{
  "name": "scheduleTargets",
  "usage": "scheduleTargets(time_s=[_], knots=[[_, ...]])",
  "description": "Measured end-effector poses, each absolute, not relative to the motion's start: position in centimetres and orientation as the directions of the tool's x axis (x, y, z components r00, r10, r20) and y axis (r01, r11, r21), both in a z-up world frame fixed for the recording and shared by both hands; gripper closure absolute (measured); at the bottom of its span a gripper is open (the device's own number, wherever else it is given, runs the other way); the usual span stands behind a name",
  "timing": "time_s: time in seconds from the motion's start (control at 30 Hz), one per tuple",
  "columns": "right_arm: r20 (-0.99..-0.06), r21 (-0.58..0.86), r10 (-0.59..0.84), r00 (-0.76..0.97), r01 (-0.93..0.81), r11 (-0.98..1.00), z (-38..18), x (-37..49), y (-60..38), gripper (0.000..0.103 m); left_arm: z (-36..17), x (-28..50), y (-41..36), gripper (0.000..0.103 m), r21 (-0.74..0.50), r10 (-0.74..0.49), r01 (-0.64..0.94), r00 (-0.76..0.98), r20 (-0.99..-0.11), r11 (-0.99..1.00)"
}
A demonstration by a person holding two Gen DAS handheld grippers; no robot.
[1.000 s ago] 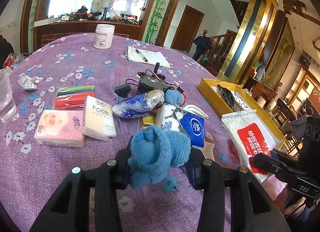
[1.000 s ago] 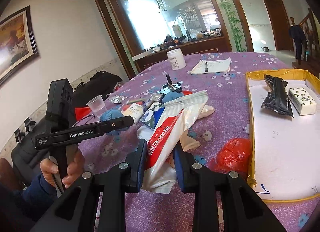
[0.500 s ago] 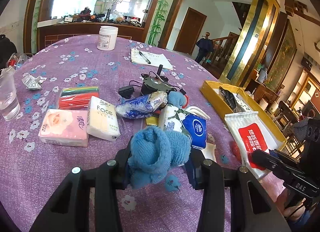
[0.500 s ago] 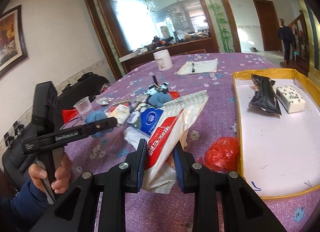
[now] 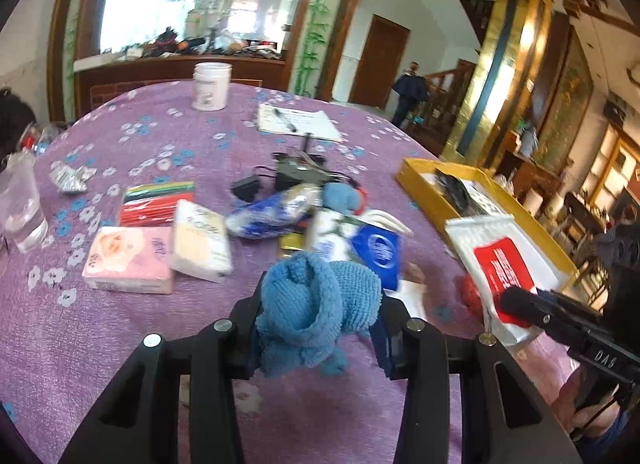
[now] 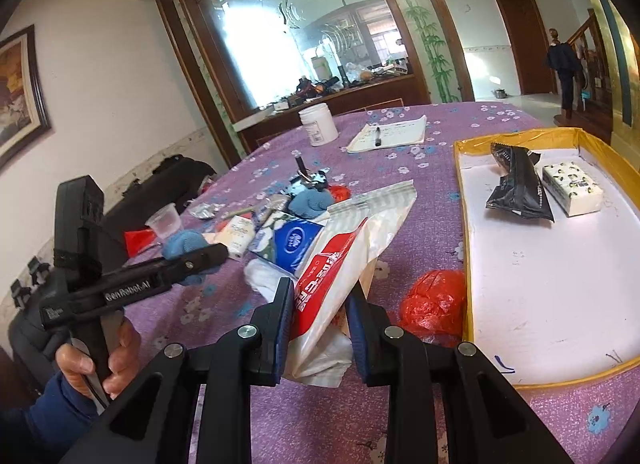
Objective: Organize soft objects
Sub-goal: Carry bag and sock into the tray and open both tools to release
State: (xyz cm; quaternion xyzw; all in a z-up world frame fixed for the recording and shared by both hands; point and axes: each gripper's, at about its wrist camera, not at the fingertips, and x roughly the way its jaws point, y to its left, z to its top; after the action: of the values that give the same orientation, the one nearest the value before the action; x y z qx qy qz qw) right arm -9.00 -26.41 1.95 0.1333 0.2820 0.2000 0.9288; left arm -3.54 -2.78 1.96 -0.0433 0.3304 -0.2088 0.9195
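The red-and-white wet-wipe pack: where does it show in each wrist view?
Left wrist: wet-wipe pack at right, held up by the right gripper before the yellow tray.
Right wrist: pack bottom centre, clamped.
Shared landmark: white jar far across the table.

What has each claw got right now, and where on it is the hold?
Left claw: blue knitted sock, clamped across its bunched middle. Right claw: white and red plastic pack, pinched at its lower end, the rest sticking up and away.
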Motion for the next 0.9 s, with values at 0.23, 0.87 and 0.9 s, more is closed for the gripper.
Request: scheduleTargets(time_s=[0.23, 0.87, 0.9], knots=[[-0.388, 0.383, 0.428, 0.816, -0.280, 0.881, 4.8, -11.1, -30.3, 0.074, 4.4, -5.0, -7.0, 0.061, -0.204, -0.487, 0.461, 0.657, -0.576, 0.863], [-0.522, 0.422, 0.129, 0.843, 0.124, 0.898, 2.0, -9.9, -44.1, 0.074, 2.5, -1.9, -26.9, 0.061, -0.249, -0.610, 0.669, 0.380, -0.695, 0.700], [-0.527, 0.408, 0.112, 0.843, 0.135, 0.903, 2.0, -9.9, -44.3, 0.074, 2.2, -1.8, -27.3, 0.061, -0.247, -0.606, 0.670, 0.373, -0.703, 0.700]])
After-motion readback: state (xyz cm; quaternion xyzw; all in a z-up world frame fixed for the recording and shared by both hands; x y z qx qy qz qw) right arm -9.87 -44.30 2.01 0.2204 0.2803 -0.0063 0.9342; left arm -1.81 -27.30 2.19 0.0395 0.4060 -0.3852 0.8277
